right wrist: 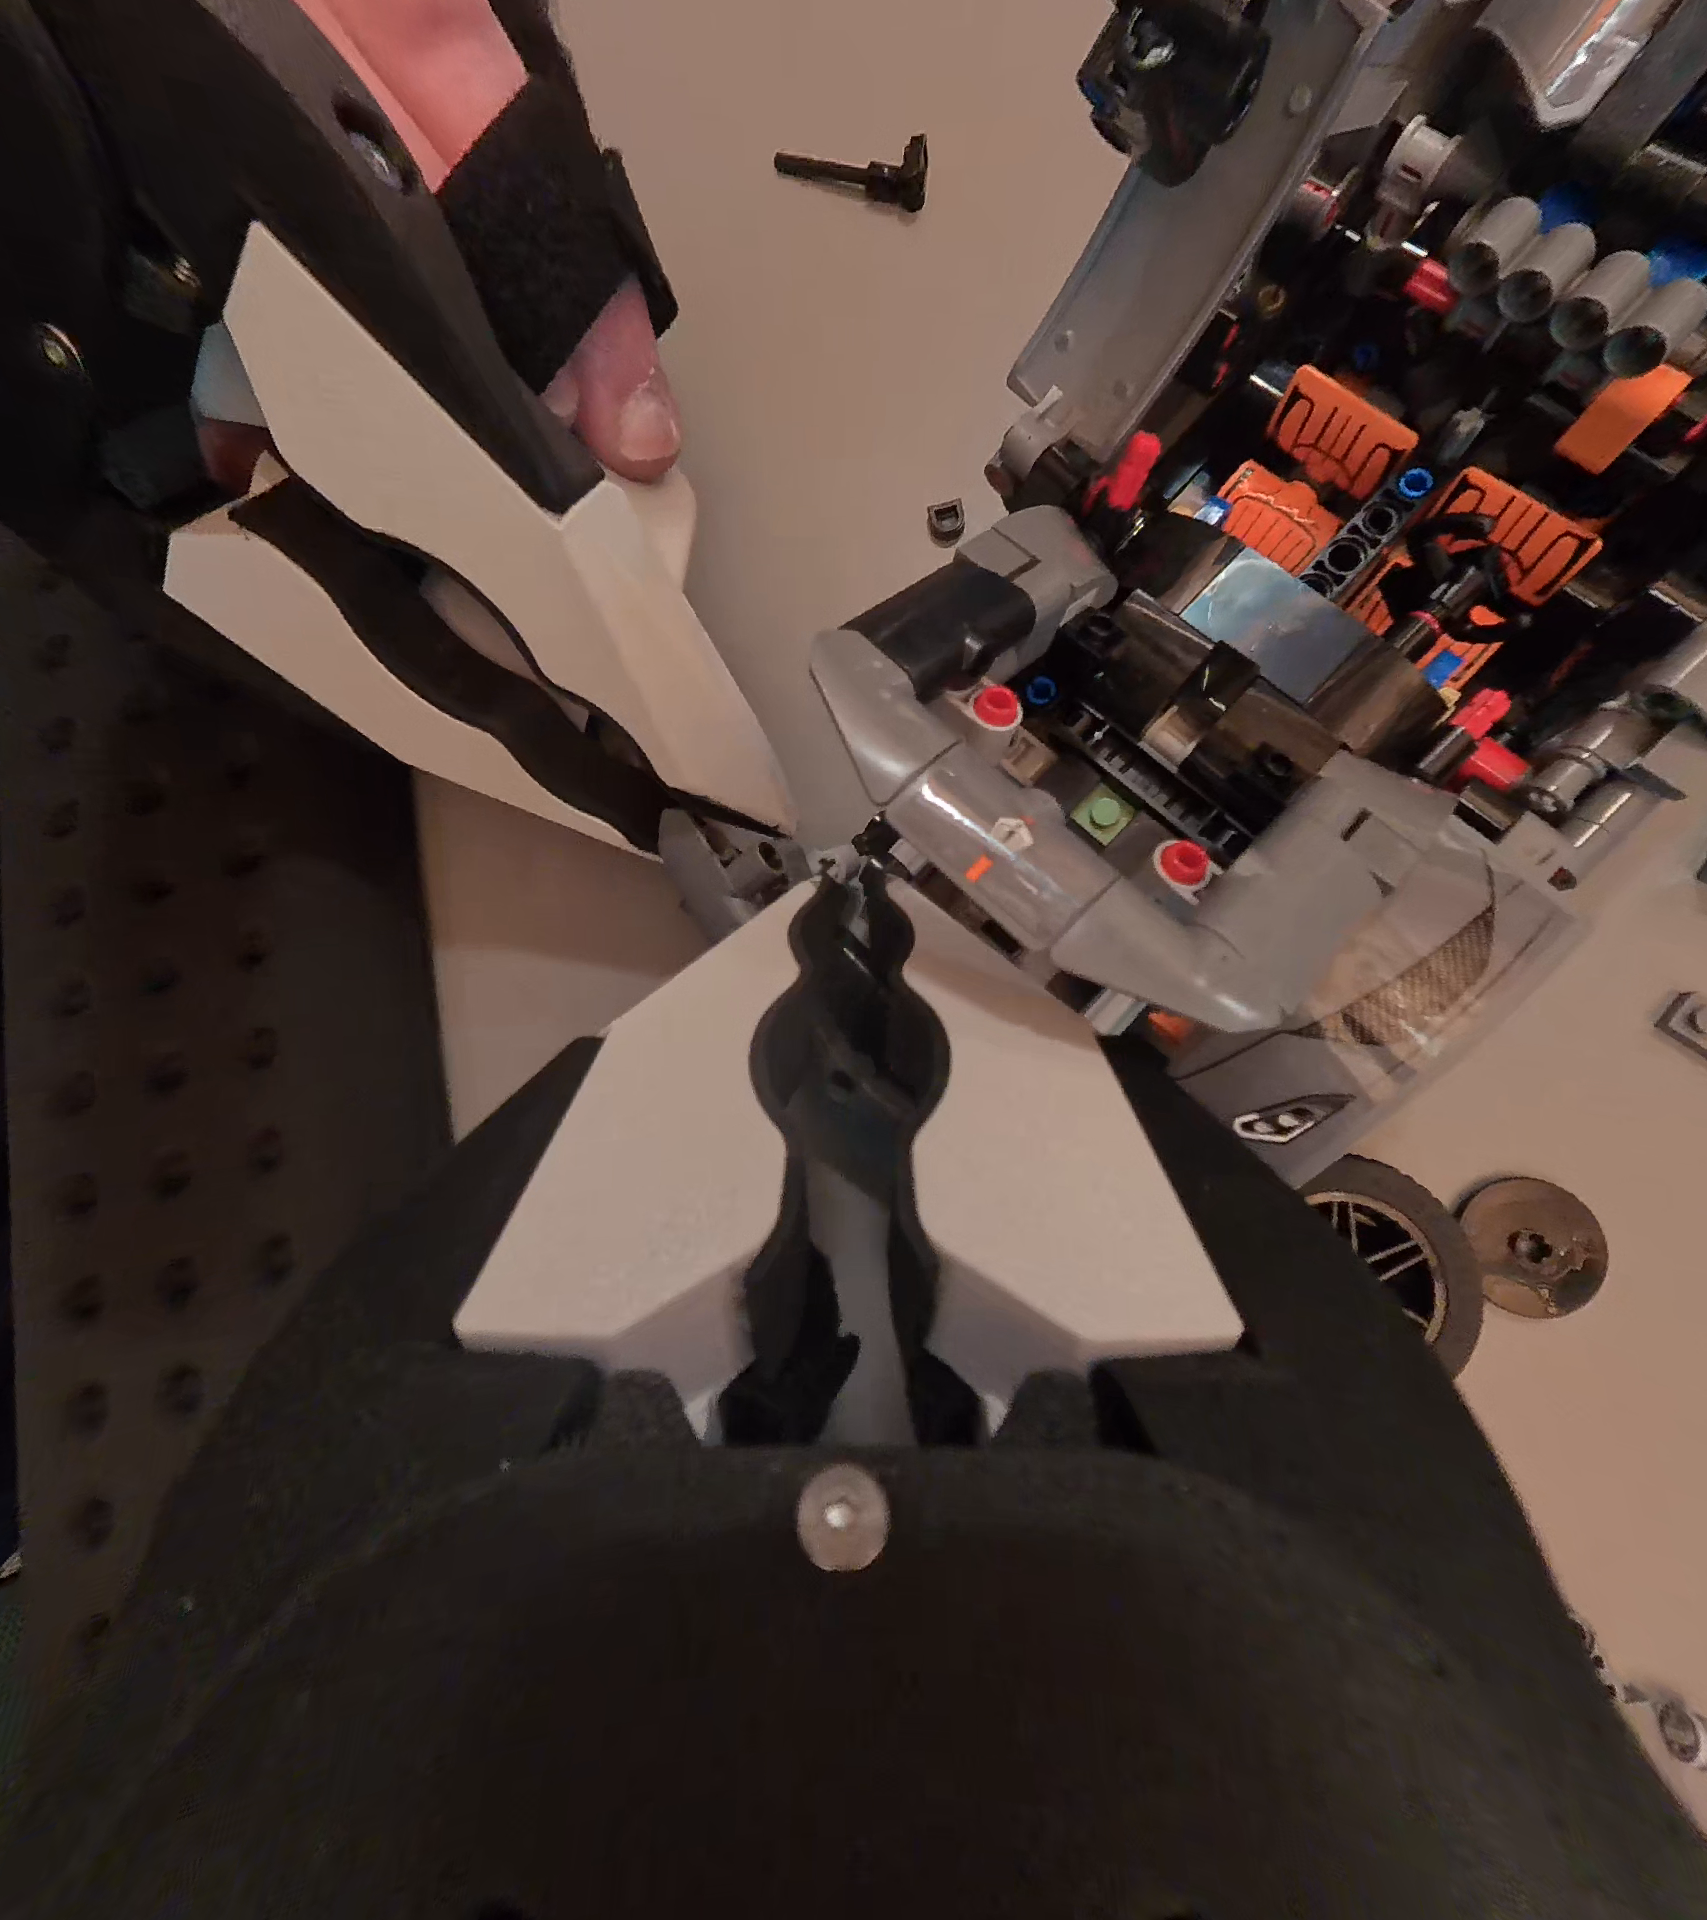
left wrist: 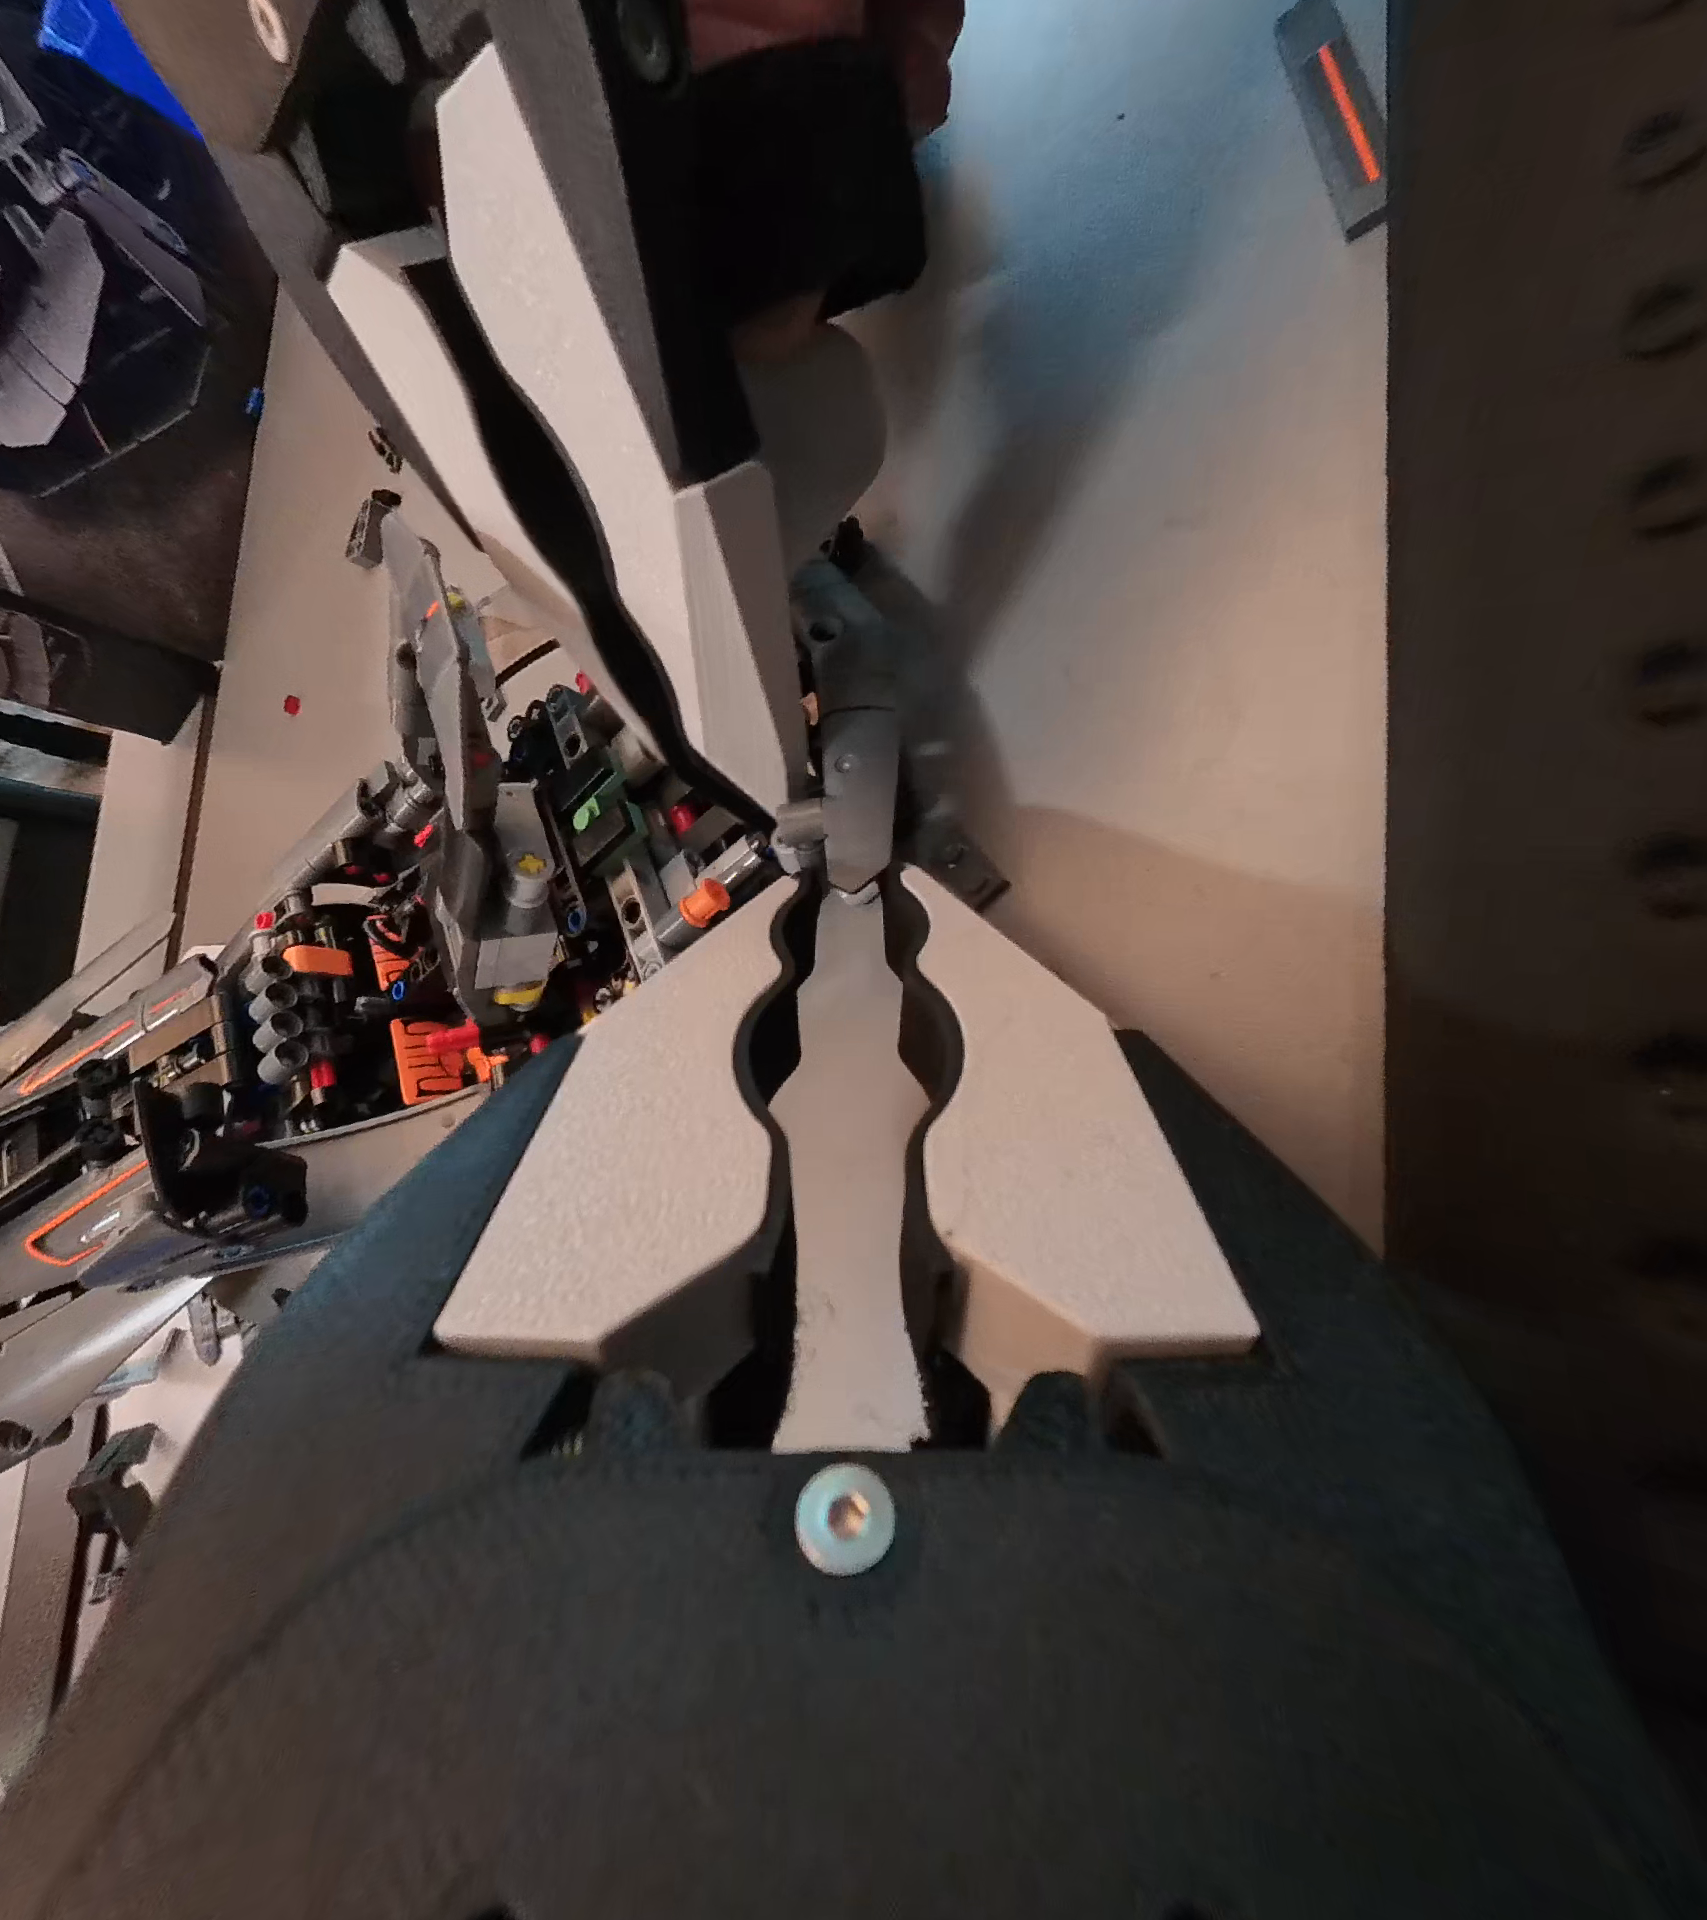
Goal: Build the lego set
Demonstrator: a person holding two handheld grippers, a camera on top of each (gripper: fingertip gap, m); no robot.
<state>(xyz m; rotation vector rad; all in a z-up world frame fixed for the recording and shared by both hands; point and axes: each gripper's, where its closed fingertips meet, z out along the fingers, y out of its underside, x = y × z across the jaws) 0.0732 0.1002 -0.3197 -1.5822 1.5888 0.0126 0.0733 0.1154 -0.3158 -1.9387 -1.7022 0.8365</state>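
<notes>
The partly built grey lego car (right wrist: 1348, 665) fills the right wrist view's upper right, its long axis running from upper right toward centre, nose pointing lower left. A loose wheel (right wrist: 1400, 1247) lies at lower right and a black pin (right wrist: 859, 171) near the top. At centre, the left gripper (left wrist: 844, 883) and right gripper (right wrist: 854, 894) meet tip to tip, both clenched on a small grey piece (left wrist: 854, 790) beside the car.

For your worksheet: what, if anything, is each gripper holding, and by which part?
Both the left gripper and the right gripper pinch a small grey Lego assembly at their fingertips, from opposite ends. The exact parts gripped are hidden.
</notes>
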